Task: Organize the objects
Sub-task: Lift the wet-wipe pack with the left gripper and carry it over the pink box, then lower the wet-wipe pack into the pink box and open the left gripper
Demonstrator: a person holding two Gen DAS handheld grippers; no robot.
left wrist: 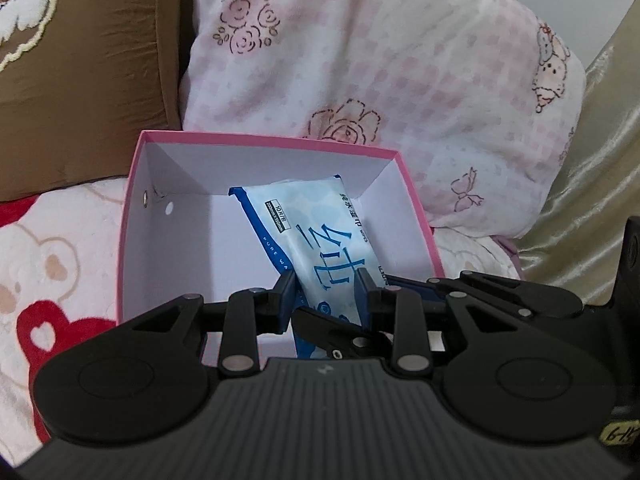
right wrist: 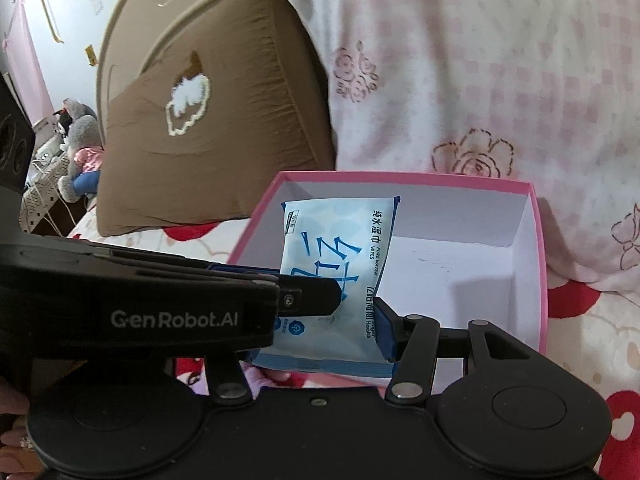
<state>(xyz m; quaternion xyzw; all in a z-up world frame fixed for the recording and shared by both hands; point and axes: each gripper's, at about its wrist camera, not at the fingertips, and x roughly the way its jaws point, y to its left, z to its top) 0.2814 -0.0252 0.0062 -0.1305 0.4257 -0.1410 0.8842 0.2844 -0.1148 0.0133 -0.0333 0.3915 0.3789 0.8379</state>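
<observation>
A bed covered by a pale blanket printed with red hearts and bears is the working surface. Nearest the cameras, both grippers have hold of one thing: a blue-and-white pack of wet wipes. The left gripper is nearly closed, its blue pads pressed on the pack's two long edges near the close end. The right gripper stands somewhat wider and clamps the same pack across its lower part; in the right wrist view the left gripper crosses in front from the left, so only one of the right gripper's pads shows clearly.

The pack hangs over the open pink box with a white inside, its far end already dipped below the rim and its near end held higher. Its long axis runs away from the cameras and downward, toward the box's far wall, label face up (the large blue characters read sideways in the left wrist view).

The step in hand looks like placing the pack into the box. The next move probably calls for lowering the near end until the pack lies flat on the box floor, then opening both grippers together so neither drags it askew.

Behind the box lean a pink rose-print pillow and a brown cushion. Farther back, a curved headboard and a plush toy beside the bed.
</observation>
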